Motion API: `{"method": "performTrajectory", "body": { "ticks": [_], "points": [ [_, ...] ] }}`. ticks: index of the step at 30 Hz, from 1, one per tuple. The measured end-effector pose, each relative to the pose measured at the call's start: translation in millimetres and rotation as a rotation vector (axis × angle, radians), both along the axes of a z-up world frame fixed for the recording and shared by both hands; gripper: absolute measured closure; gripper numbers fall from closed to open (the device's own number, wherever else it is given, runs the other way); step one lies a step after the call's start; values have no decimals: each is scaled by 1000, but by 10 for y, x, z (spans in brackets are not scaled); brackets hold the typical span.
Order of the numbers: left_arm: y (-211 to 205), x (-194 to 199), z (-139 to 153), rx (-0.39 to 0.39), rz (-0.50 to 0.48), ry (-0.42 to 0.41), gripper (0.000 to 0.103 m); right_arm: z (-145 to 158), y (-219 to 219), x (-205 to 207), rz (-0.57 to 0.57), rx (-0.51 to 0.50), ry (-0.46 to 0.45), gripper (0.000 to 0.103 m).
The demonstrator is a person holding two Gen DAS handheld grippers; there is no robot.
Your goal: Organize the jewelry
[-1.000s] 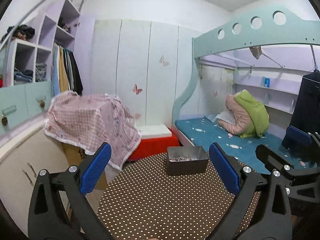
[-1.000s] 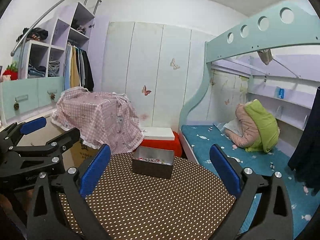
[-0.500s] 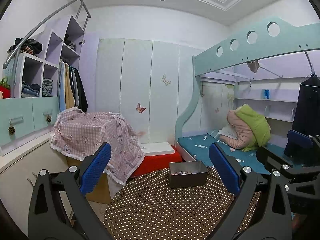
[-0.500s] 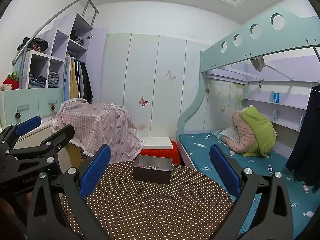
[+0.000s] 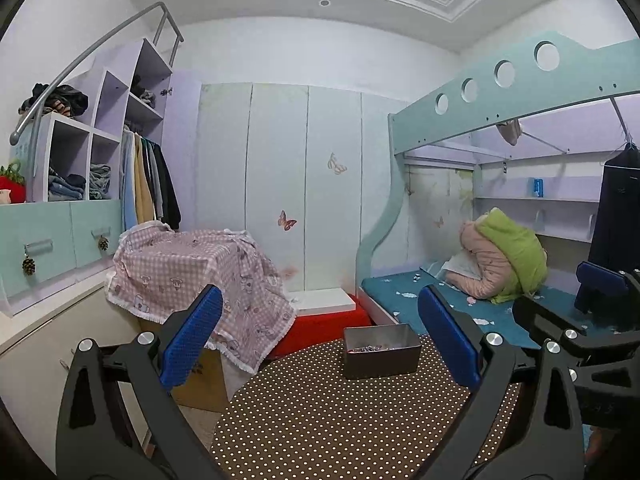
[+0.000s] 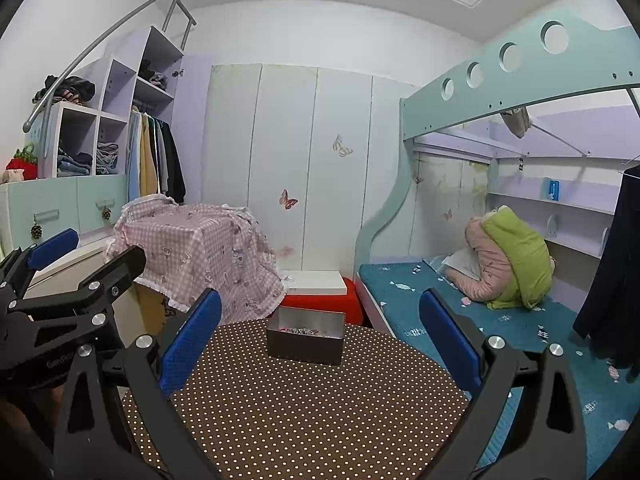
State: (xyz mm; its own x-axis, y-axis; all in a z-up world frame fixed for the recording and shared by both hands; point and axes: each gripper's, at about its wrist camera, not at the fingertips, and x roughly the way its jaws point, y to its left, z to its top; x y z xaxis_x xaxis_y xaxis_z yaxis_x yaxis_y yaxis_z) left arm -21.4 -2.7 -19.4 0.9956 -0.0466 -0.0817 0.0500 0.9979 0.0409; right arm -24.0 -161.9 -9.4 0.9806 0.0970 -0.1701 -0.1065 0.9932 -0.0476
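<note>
A grey metal tin (image 5: 381,351) holding tangled jewelry (image 5: 365,347) stands at the far edge of a round table with a brown polka-dot cloth (image 5: 320,420). The tin also shows in the right wrist view (image 6: 306,340). My left gripper (image 5: 320,340) is open and empty, held above the near part of the table, well short of the tin. My right gripper (image 6: 320,338) is open and empty too, at about the same distance. Each gripper shows at the edge of the other's view, the right one (image 5: 592,320) and the left one (image 6: 60,280).
A box draped in pink checked cloth (image 5: 192,264) stands left of the table. A red stool with a white box (image 5: 324,312) is behind it. A bunk bed with a teal mattress (image 5: 460,304) runs along the right. Shelves and hanging clothes (image 5: 148,176) are at the left.
Both grippers have tilted upward and drawn back a little, so the tin and table sit lower and smaller in both views. Both stay open.
</note>
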Motion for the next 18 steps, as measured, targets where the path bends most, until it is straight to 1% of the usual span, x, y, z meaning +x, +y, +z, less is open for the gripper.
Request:
{"method": "performTrajectory", "body": {
  "ticks": [18],
  "points": [
    [-14,85,-30,2,-2,18,5,-36,-26,44,2,12,23,8]
  ]
}}
